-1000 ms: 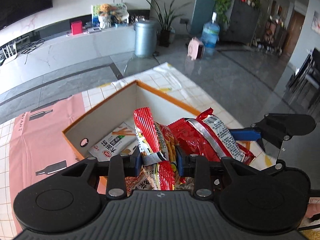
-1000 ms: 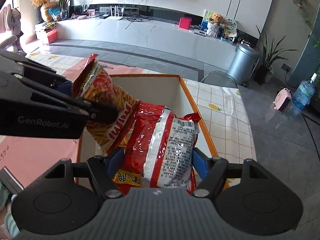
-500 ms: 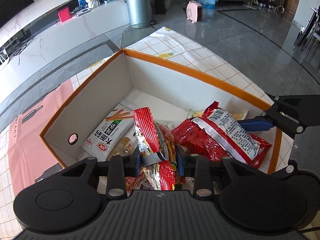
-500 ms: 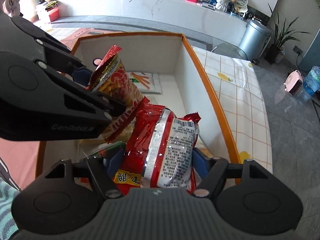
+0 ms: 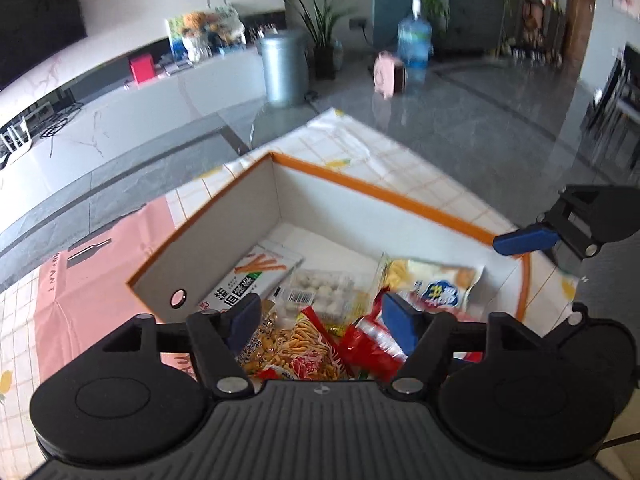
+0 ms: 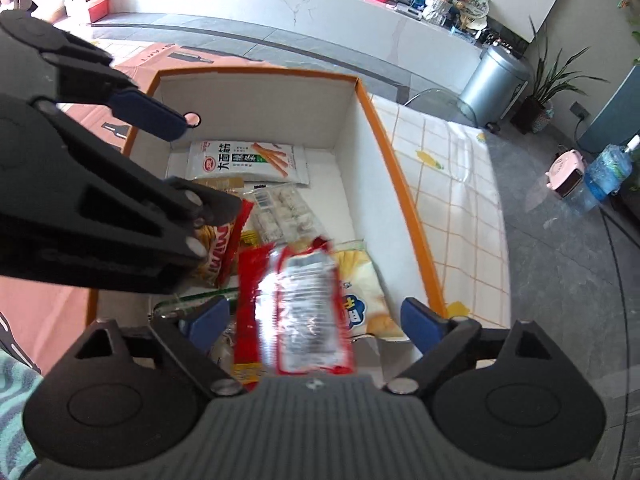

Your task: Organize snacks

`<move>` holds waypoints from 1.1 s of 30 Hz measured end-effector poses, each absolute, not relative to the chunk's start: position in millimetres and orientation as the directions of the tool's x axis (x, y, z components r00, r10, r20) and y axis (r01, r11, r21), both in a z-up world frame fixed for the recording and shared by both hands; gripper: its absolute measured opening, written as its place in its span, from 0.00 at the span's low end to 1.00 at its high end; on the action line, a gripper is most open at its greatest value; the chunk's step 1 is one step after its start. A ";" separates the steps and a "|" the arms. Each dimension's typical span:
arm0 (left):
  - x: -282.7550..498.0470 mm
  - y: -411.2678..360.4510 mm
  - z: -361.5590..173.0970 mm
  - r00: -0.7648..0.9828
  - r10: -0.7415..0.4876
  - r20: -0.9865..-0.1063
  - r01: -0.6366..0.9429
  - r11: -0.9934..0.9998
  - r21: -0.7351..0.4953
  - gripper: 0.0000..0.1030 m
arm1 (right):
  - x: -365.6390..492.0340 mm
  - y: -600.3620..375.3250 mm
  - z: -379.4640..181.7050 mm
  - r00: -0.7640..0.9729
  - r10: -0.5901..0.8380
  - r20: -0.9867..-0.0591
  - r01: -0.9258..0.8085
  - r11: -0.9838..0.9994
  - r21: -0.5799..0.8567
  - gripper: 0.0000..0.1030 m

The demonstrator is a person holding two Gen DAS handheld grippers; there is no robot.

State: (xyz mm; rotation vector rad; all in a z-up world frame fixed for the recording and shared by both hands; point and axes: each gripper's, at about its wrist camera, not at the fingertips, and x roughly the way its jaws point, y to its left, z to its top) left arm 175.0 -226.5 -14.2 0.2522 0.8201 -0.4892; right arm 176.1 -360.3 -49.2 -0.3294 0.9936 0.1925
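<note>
Both tools were seen spread wide over the orange-rimmed box [image 6: 394, 168], and nothing was gripped by either. The left tool [image 5: 320, 320] stood above a packet of orange snack sticks [image 5: 298, 346] lying at the near end of the box; the right tool [image 6: 314, 318] stood above a red foil packet [image 6: 296, 308], blurred in the picture, which appeared to be resting on the pile or dropping onto it — which of the two could not be told.

The step in hand was judged to be the release of the two packets into the box. For this to be done well, the tools would best be lifted straight up with the fingers kept apart, so that no wrapper edge is caught and dragged back out over the rim.

Only in the right wrist view was the white breadstick packet [image 6: 248, 162] read clearly, flat against the far wall, along with a clear tray of pale pieces [image 6: 282, 210]. The yellow and white bag [image 5: 434, 284] beside the right wall was shown whole only in the left wrist view, as was the pink cloth [image 5: 80, 280] on the table outside the box.
</note>
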 end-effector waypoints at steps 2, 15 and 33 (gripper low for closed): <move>159.9 -210.6 -2.2 0.607 -0.339 -0.718 0.490 0.871 0.003 0.82 | 165.7 -356.8 -39.9 0.560 -0.011 -0.828 -0.257 0.948 -0.187 0.90; 75.3 -108.6 46.9 0.818 -0.185 -0.544 0.258 0.964 0.061 0.86 | 75.7 -291.4 15.2 0.802 -0.036 -0.596 -0.032 0.994 -0.103 0.92; 22.3 -8.1 11.9 0.816 -0.027 -0.577 0.072 0.996 0.055 0.92 | -16.1 -196.1 -9.3 0.865 -0.076 -0.496 0.101 0.995 0.023 0.94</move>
